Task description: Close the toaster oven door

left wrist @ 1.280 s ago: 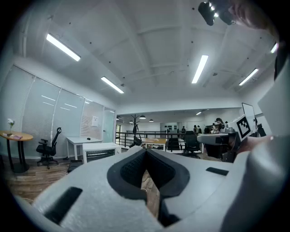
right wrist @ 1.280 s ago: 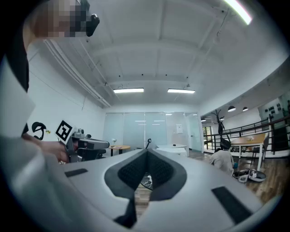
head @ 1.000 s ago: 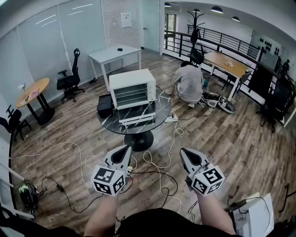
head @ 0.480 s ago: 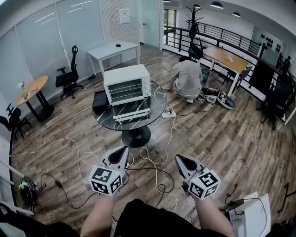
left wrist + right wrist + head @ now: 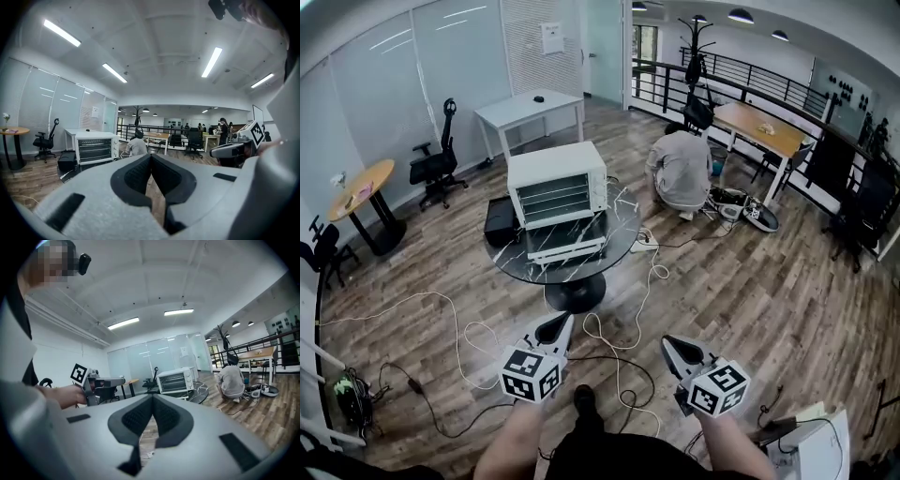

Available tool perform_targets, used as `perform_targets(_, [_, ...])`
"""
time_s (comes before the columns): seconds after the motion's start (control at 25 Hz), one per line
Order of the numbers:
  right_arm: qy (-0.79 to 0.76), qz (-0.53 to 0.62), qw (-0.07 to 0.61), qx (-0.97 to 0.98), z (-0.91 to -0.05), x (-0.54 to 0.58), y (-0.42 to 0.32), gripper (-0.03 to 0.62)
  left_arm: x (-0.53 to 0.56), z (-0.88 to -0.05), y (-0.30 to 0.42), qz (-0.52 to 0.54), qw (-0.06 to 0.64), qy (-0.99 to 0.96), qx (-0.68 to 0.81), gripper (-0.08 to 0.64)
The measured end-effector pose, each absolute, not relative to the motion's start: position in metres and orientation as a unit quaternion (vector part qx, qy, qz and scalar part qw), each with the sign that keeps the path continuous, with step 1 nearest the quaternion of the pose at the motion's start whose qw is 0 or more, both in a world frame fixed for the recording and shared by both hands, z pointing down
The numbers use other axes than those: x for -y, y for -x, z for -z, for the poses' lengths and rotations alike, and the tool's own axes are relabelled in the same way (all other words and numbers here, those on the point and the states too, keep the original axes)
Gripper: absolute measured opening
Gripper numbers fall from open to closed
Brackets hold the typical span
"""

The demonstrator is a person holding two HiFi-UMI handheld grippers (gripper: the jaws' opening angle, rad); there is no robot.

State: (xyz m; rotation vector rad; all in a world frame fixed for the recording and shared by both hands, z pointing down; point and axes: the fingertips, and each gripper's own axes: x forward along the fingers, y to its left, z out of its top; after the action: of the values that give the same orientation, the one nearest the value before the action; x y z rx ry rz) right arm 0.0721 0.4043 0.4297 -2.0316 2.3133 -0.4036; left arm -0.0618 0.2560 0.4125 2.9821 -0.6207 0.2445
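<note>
While the left tongs [image 5: 557,323] and right tongs [image 5: 671,343] are pinched together, empty, the toaster oven [image 5: 558,178] stands far off on the counter [image 5: 621,228], door [image 5: 567,236] down; we judge floor cables [image 5: 609,339] could trip us.

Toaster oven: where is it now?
Head view, upper centre: the toaster oven sits on the round black table, door open, left of the crouching person.
</note>
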Motion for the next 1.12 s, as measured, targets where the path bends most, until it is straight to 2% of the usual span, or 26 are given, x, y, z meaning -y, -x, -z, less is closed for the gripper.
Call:
perform_targets(0.4, [0.667,0.143,-0.006,-0.731,-0.43,-0.283,-0.111,0.006,-0.134,-0.431,0.029,-0.076,0.07,-0.975,0.198,0.009])
perform_targets(0.76, [0.632,0.141,-0.044,-0.76,-0.428,-0.147,-0.074,0.006,-0.026,-0.445,0.054,-0.076,0.102,-0.968,0.215,0.009])
perform_targets(1.12, [0.612,0.166,-0.047,-0.772,-0.45,-0.085,-0.063,0.006,0.039,-0.457,0.054,-0.093,0.109,-0.964,0.223,0.009])
